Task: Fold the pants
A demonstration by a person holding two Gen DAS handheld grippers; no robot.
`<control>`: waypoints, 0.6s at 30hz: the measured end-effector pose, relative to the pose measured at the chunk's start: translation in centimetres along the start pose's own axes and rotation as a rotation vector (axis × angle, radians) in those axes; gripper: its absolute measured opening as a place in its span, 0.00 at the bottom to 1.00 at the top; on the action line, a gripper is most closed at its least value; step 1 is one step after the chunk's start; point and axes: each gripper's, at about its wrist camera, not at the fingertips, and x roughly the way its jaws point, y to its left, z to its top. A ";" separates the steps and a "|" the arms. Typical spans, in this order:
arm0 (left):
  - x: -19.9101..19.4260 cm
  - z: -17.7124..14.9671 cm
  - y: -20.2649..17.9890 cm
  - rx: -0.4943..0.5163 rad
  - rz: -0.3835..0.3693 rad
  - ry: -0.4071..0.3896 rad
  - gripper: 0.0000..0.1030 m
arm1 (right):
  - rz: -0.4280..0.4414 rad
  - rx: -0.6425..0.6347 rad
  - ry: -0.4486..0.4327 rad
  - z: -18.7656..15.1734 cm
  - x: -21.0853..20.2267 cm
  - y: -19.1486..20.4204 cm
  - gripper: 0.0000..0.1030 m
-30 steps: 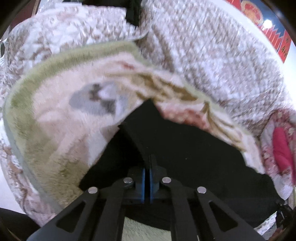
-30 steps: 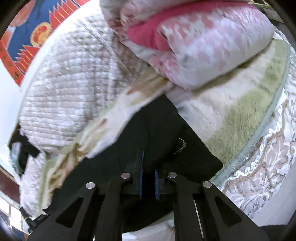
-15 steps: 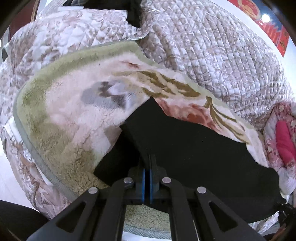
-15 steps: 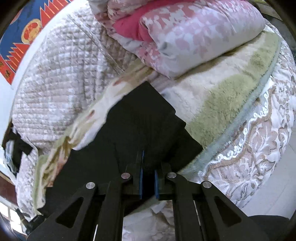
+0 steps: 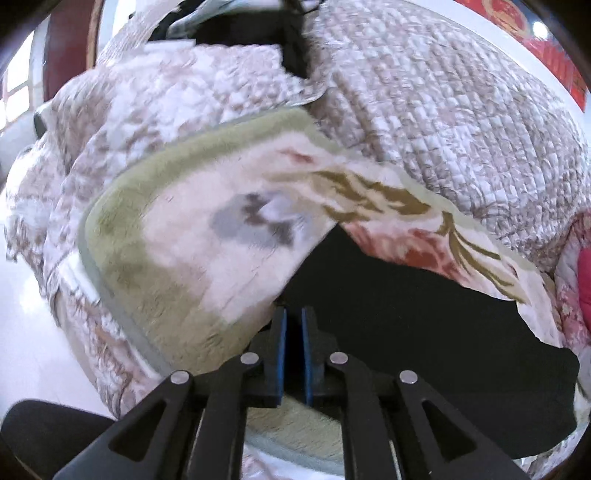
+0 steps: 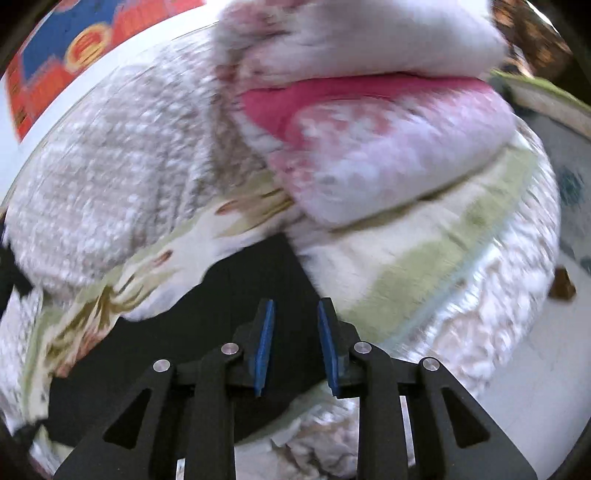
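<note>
Black pants (image 5: 424, 325) lie spread flat on a fluffy floral blanket (image 5: 192, 243) on a bed. My left gripper (image 5: 293, 321) sits at the pants' left end, its blue pads a small gap apart with the black cloth dark between them; whether it grips is unclear. In the right wrist view the pants (image 6: 236, 295) lie under and ahead of my right gripper (image 6: 295, 314), whose blue pads stand clearly apart with nothing held between them.
A quilted beige bedspread (image 5: 443, 110) covers the bed behind the blanket. A folded pink and white duvet (image 6: 369, 147) is piled just beyond the pants' right end. The bed's edge and pale floor (image 6: 535, 369) lie to the right. Dark clothes (image 5: 236, 29) lie at the back.
My right gripper has opened and let go of the pants. My left gripper's pads have parted slightly. The raised folded layer of pants now lies flat on the blanket.
</note>
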 end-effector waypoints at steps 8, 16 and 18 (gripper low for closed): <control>2.0 1.9 -7.6 0.186 -0.179 0.051 0.25 | 0.138 -0.299 0.164 1.7 8.1 6.5 0.24; 7.8 1.4 -12.2 0.305 -0.175 0.122 0.28 | 0.055 -0.339 0.201 2.1 13.8 7.7 0.24; 8.9 1.3 -10.9 0.263 -0.150 0.134 0.29 | 0.075 -0.290 0.196 2.4 13.8 7.0 0.24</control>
